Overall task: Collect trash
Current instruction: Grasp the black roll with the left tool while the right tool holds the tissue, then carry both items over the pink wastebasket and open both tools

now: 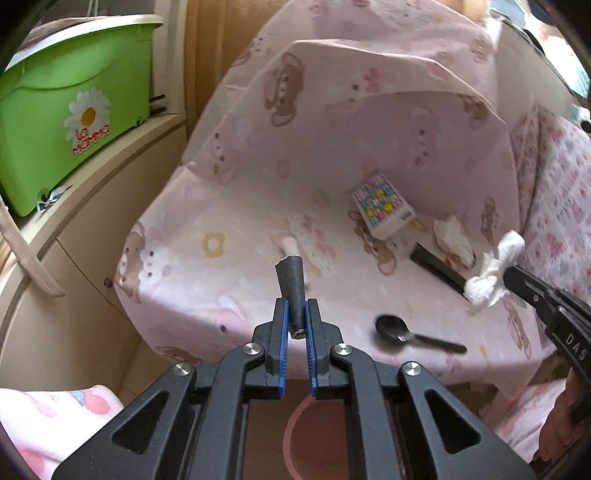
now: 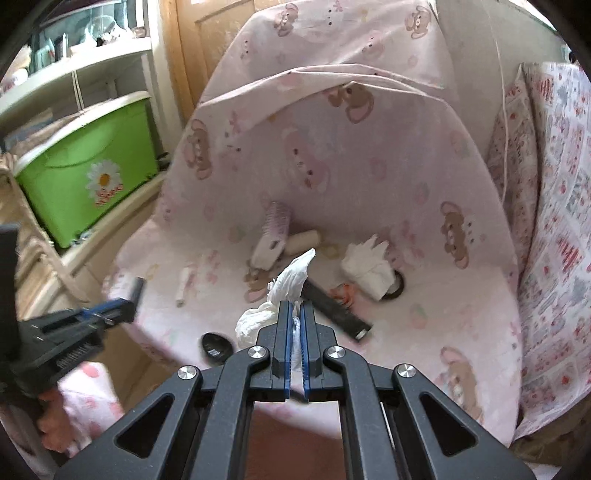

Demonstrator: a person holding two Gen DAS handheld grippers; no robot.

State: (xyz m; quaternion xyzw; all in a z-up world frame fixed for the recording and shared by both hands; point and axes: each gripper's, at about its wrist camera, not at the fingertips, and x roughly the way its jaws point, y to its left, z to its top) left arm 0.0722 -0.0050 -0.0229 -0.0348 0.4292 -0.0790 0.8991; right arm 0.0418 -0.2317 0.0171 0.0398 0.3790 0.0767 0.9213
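Observation:
My left gripper point(image 1: 295, 306) is shut on a dark grey paper cone point(image 1: 291, 284), held above the front of a chair seat covered in pink bear-print cloth point(image 1: 221, 280). My right gripper point(image 2: 294, 314) is shut on a crumpled white tissue point(image 2: 288, 288); it also shows in the left wrist view point(image 1: 491, 273). On the seat lie a small patterned carton point(image 1: 382, 205), another crumpled tissue point(image 2: 369, 267), a black stick point(image 2: 338, 312), a black plastic spoon point(image 1: 397, 330), a cardboard roll point(image 2: 303, 242) and a small white tube point(image 2: 183, 286). A pink bin rim point(image 1: 295, 435) shows below my left gripper.
A green storage box point(image 1: 70, 107) with a daisy print stands on a beige shelf at the left. The chair back point(image 1: 362, 110) rises behind the seat. Patterned pink bedding point(image 2: 554, 229) lies to the right. A wooden door point(image 2: 218, 33) is behind.

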